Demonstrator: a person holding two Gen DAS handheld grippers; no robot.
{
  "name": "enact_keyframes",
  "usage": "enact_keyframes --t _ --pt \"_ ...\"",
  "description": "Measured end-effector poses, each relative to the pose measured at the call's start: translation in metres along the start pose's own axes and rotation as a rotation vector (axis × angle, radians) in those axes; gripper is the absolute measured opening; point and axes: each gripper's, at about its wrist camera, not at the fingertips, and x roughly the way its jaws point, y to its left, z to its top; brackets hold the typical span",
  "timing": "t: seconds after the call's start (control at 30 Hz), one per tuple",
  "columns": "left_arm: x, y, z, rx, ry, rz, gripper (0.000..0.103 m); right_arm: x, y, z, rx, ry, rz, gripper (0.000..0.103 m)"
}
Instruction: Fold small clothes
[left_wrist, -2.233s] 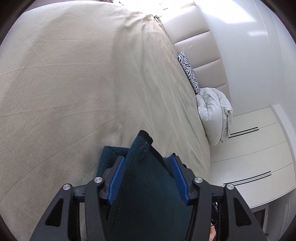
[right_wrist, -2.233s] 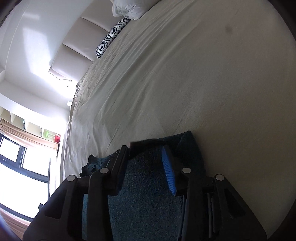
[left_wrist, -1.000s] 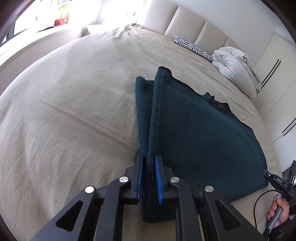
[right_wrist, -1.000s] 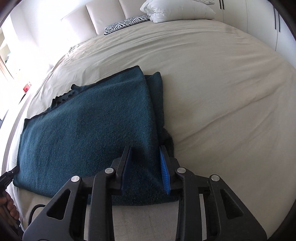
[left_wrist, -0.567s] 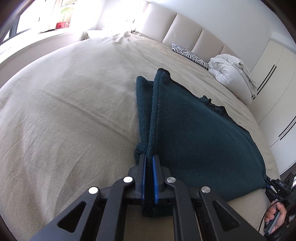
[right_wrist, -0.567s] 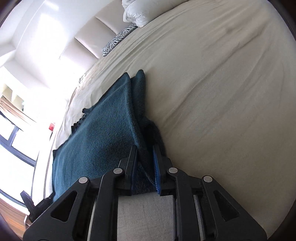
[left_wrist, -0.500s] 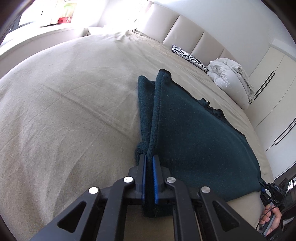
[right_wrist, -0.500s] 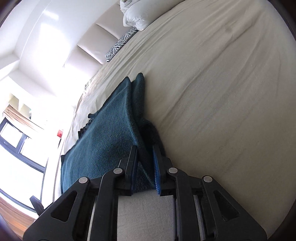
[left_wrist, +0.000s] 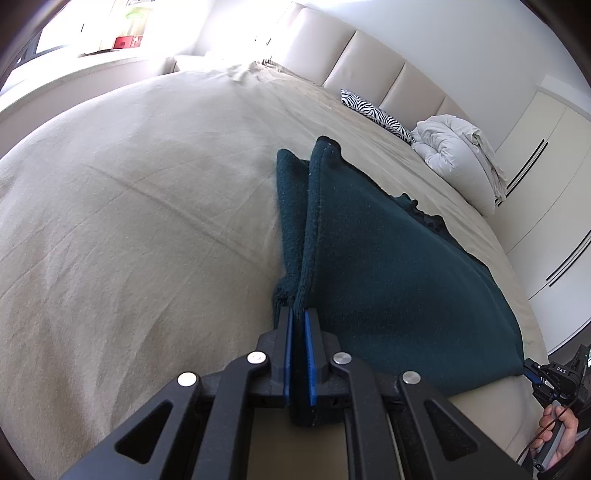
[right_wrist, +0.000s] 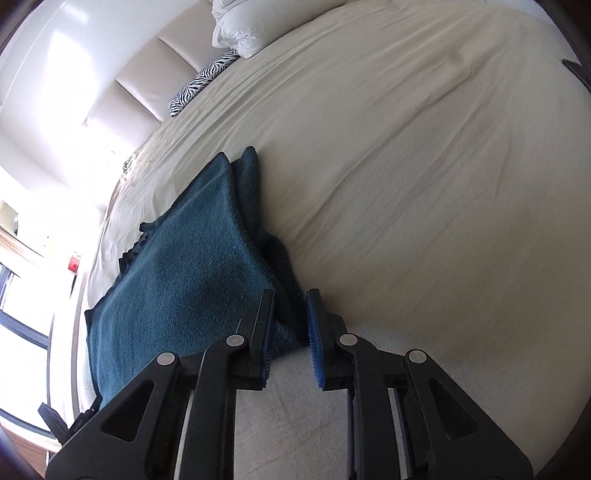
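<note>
A dark teal knitted cloth (left_wrist: 388, 277) lies folded double on the beige bed sheet (left_wrist: 147, 221), with its near edge raised between my two grippers. My left gripper (left_wrist: 298, 314) is shut on the cloth's left near corner. In the right wrist view the cloth (right_wrist: 184, 277) runs off to the left. My right gripper (right_wrist: 290, 317) holds the right near corner, and its jaws are opening slightly with the bunched fabric still filling the gap. The right gripper (left_wrist: 529, 369) also shows at the left wrist view's right edge, with the corner drawn taut to it.
A white rolled duvet (left_wrist: 458, 147) and a zebra pillow (left_wrist: 373, 110) lie by the padded headboard (left_wrist: 369, 62). White wardrobe doors (left_wrist: 546, 184) stand to the right of the bed. A bright window sill (left_wrist: 92, 62) runs along the far left. A person's hand (left_wrist: 557, 439) grips the right handle.
The cloth, held up close to the cameras earlier, now lies spread on the bed. The right gripper has rolled and shifted sideways, and its jaws stand slightly wider than half a second ago. The left gripper has barely moved.
</note>
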Motion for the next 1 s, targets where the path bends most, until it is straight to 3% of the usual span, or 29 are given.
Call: enact_keyframes --t 0.33,0.57,0.67,0.8,1.0 --pt "-0.002 0.005 -0.004 -0.018 -0.01 -0.015 0.008 -0.045 0.016 -0.041 -0.044 -0.051 0.039 0.017" --pt "-0.001 0.01 -0.004 -0.042 -0.015 -0.041 0.01 -0.045 0.027 -0.066 -0.072 -0.007 0.067 0.02" --pt "-0.001 0.012 -0.004 -0.053 -0.016 -0.054 0.01 -0.042 0.038 -0.069 -0.101 0.01 0.069 0.027" --pt "-0.001 0.013 -0.004 -0.05 -0.018 -0.054 0.01 -0.041 0.049 -0.068 -0.123 0.011 0.083 0.027" --pt "-0.002 0.011 -0.005 -0.048 -0.019 -0.051 0.009 -0.036 0.024 -0.058 -0.018 0.013 0.039 0.027"
